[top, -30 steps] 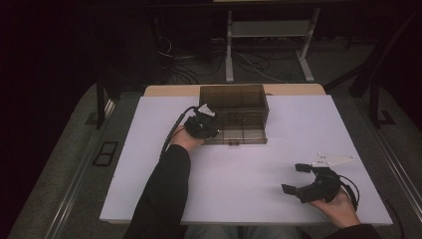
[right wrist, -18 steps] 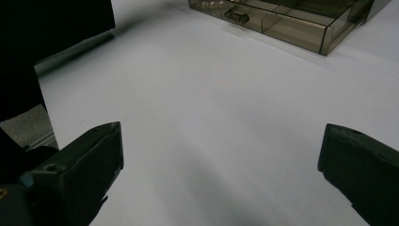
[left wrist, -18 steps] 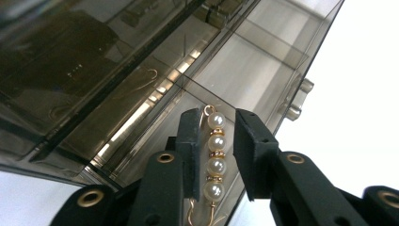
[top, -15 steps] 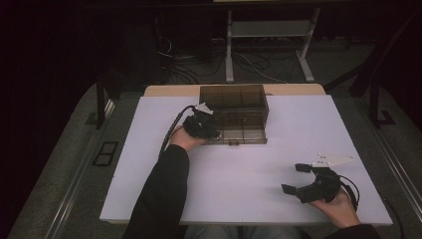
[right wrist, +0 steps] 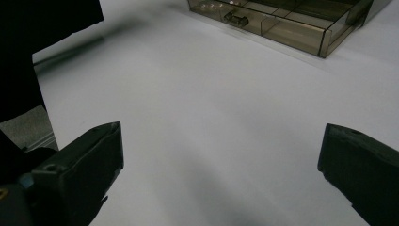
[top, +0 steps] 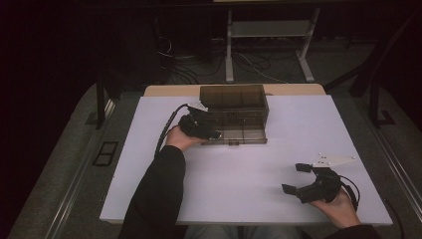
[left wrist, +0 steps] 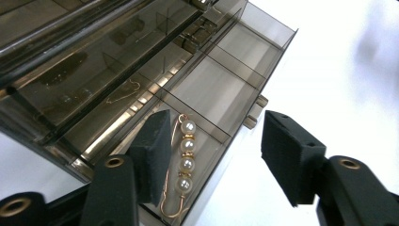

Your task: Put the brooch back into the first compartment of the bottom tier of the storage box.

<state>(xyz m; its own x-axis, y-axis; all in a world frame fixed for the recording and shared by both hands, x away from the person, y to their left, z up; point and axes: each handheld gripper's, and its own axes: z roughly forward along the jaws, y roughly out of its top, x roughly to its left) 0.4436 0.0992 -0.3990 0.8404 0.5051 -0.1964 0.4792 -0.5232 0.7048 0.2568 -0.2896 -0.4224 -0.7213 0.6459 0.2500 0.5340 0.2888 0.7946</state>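
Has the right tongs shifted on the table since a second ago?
No. The right tongs sits at the same spot near the table's front right corner, jaws open, no closer to the brown organizer box.

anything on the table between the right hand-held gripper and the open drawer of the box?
No. In the right gripper view, bare white table runs from the right hand-held gripper to the drawer. The high view agrees.

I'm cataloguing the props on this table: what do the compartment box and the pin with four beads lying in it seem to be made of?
The smoky brown see-through compartment box looks like rigid tinted plastic: glossy, with thin walls and dividers visible through it. The gold-coloured pin with four white beads seems to be thin polished metal wire. Its beads have a soft pearly sheen, so real or imitation pearl; the look cannot settle which.
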